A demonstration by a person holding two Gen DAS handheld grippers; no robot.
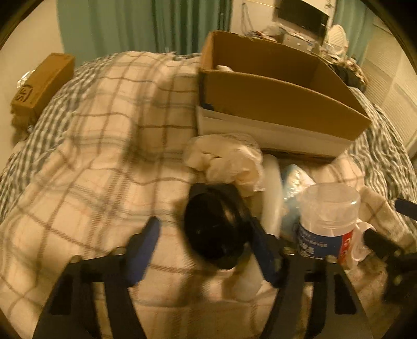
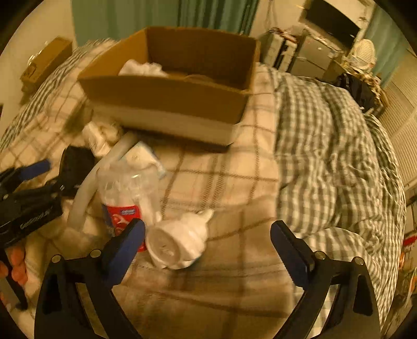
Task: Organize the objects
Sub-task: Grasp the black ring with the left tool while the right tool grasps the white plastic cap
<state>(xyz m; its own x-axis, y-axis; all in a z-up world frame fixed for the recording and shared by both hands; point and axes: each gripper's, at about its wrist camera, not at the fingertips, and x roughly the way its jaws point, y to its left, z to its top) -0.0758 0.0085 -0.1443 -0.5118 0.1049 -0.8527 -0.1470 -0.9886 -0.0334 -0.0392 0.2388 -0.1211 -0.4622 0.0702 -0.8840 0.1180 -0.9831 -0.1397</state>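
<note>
An open cardboard box (image 1: 273,101) (image 2: 166,96) sits on the bed, with white stuff inside at its left. My left gripper (image 1: 206,250) is open around a black round lid-like object (image 1: 213,226), which lies between the jaws and leans on the right finger. Beside it stand a clear plastic bottle with a blue and red label (image 1: 325,221) (image 2: 125,193), a crumpled plastic bag (image 1: 229,159) and a white tube (image 1: 271,193). My right gripper (image 2: 208,247) is open and empty over the blanket, with a white lidded cup (image 2: 177,242) lying on its side near its left finger.
A plaid blanket (image 1: 91,156) and a checked duvet (image 2: 325,146) cover the bed. A brown box (image 1: 41,80) stands at the far left by the wall. Cluttered furniture and a screen (image 2: 331,18) stand behind the bed. The left gripper shows in the right wrist view (image 2: 28,193).
</note>
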